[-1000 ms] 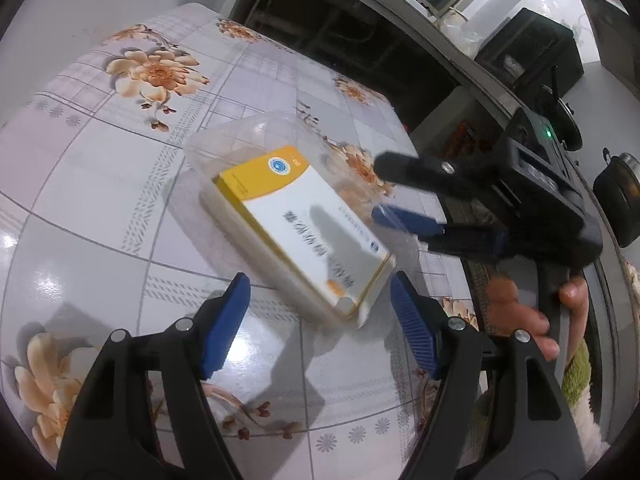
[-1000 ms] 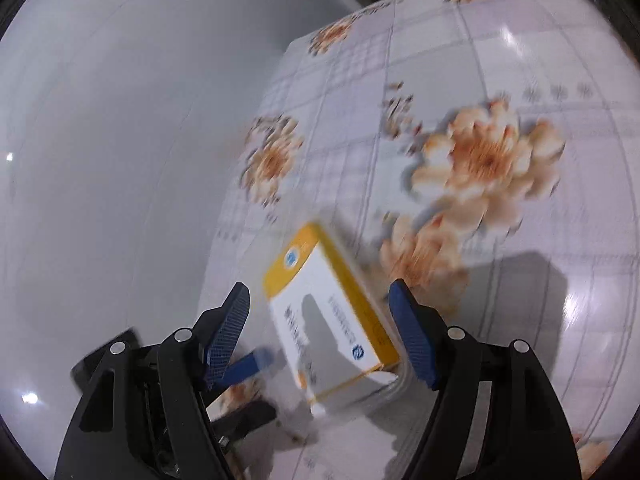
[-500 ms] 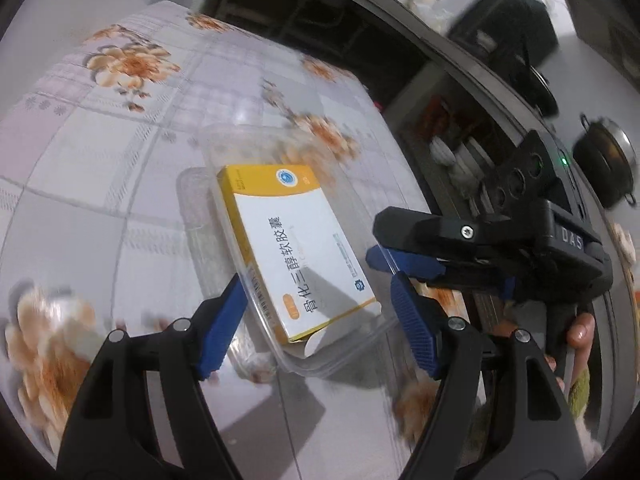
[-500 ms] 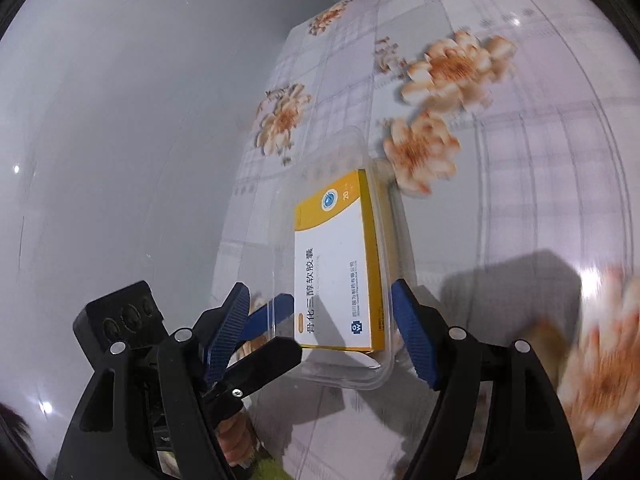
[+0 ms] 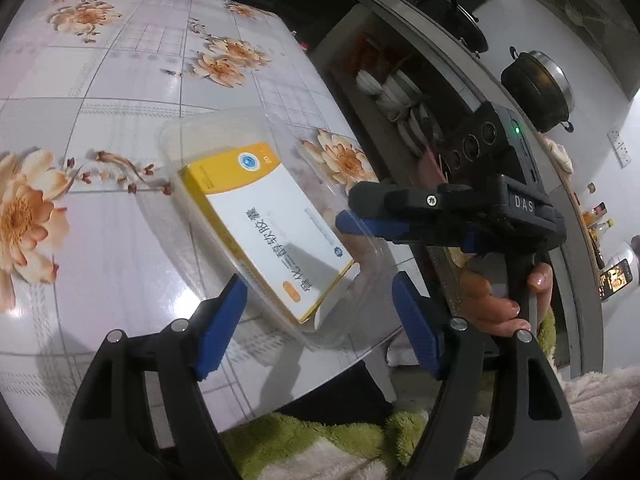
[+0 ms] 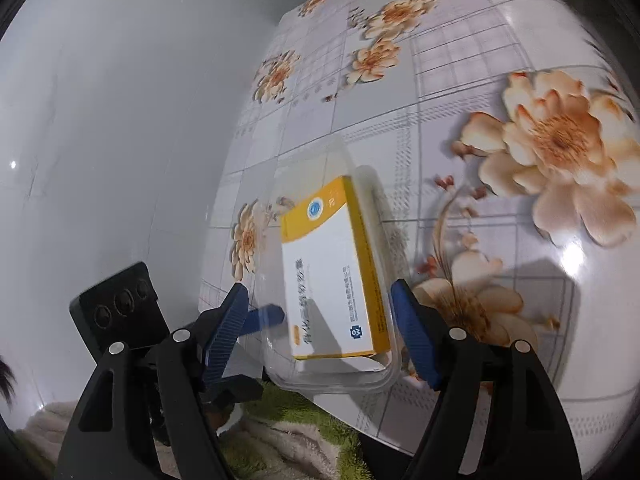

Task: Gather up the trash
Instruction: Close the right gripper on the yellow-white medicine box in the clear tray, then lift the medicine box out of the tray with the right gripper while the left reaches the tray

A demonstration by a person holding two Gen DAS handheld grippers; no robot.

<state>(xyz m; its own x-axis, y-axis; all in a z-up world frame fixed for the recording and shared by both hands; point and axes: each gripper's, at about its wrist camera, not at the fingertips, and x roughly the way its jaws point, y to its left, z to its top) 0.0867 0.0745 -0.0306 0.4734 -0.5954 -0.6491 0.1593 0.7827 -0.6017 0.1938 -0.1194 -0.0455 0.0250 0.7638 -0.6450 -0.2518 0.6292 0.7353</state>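
Item one, your left gripper (image 5: 316,320): blue-padded fingers (image 5: 218,330) spread wide and gripping nothing, with the near end of the clear plastic tray (image 5: 240,132) lying in the gap between them, pads not pressing on it. Item two, your right gripper (image 6: 318,330): fingers (image 6: 414,336) likewise spread wide and empty, the same tray's near end between them, its right wall just beside the right pad; whether pad and wall touch cannot be told. Item three, the clear plastic tray (image 6: 336,384): shallow, rectangular, transparent, resting on the tabletop (image 5: 120,240) at its near edge, one corner jutting slightly past that edge. Item four, the medicine box (image 5: 272,224): white face with a yellow band at the far end and yellow sides, printed text and a round blue logo, lying inside the tray, propped at a slight tilt. Item five, the tabletop (image 6: 500,60): glossy covering with a grey grid and orange flower print, bright glare spots. Item six, your hand (image 5: 500,300): wrapped around the right gripper's black handle, seen in the left wrist view. Item seven, background: a dark pot (image 5: 536,84) on a counter, stacked white bowls (image 5: 394,92) on a shelf beneath it, green and cream fleece (image 6: 280,440) below the tabletop's near edge
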